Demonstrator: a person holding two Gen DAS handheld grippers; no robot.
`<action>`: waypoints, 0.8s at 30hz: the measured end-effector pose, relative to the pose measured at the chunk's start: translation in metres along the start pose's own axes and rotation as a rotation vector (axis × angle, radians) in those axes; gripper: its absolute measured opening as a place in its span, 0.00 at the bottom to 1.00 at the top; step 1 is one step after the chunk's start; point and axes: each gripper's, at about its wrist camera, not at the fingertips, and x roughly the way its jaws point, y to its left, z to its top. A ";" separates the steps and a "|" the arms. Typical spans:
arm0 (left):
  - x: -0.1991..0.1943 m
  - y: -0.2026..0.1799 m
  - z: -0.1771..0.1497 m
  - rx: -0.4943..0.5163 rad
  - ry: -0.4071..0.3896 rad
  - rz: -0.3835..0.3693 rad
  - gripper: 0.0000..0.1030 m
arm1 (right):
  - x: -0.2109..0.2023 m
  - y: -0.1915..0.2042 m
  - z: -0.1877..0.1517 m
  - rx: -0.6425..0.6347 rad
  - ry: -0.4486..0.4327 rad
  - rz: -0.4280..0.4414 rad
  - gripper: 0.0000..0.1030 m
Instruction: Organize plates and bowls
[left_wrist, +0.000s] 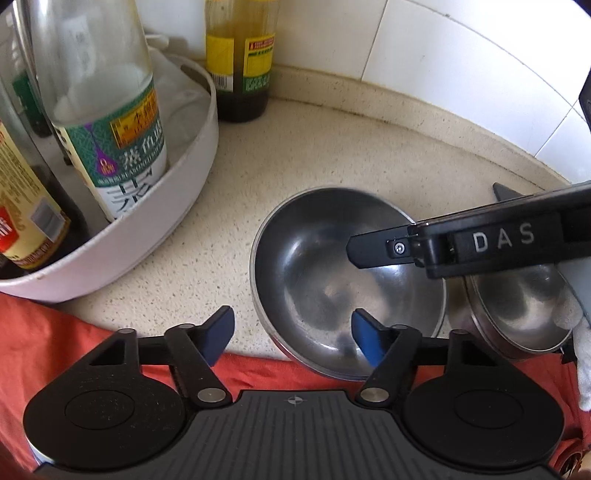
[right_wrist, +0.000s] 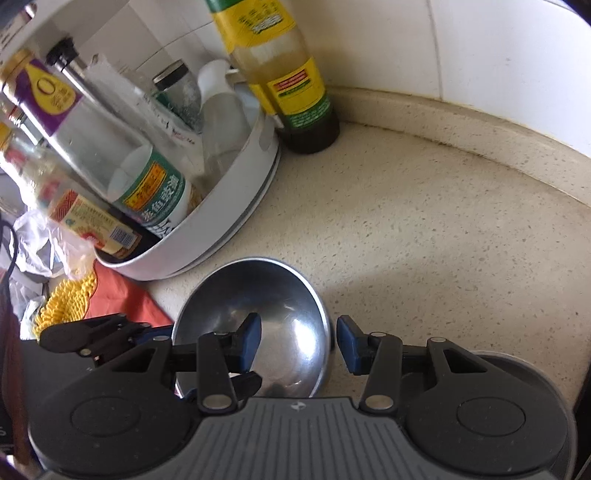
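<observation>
The table (left_wrist: 332, 147) is a speckled beige surface that meets a white tiled wall (left_wrist: 461, 48). On its left side stands one round white tray (left_wrist: 177, 206) that holds several bottles; the nearest one is a clear bottle with a green label (left_wrist: 118, 129). One dark bottle with a yellow label (left_wrist: 242, 62) stands on the table just beside the tray, against the wall. An orange cloth (left_wrist: 55, 332) lies at the near edge.

I count two steel bowls. The bigger bowl (left_wrist: 343, 273) sits on the table, empty. The smaller bowl (left_wrist: 524, 314) is tilted and touches the right side of the bigger one.

The left gripper (left_wrist: 293, 338) is half open; its left pad is outside the rim of the bigger bowl, its right pad is inside, and they do not press on it. The right gripper (right_wrist: 299, 341) is also narrow but holds nothing; the right rim of the bigger bowl stands between its pads.
</observation>
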 end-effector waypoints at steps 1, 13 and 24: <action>0.001 0.000 0.000 -0.001 0.003 0.001 0.71 | 0.001 0.001 0.000 -0.005 0.004 -0.005 0.44; -0.007 0.001 0.005 -0.010 -0.015 -0.006 0.65 | 0.009 0.004 0.002 0.030 0.025 0.040 0.35; -0.024 -0.010 0.013 0.007 -0.064 -0.016 0.69 | -0.013 0.005 0.006 0.053 -0.037 0.052 0.34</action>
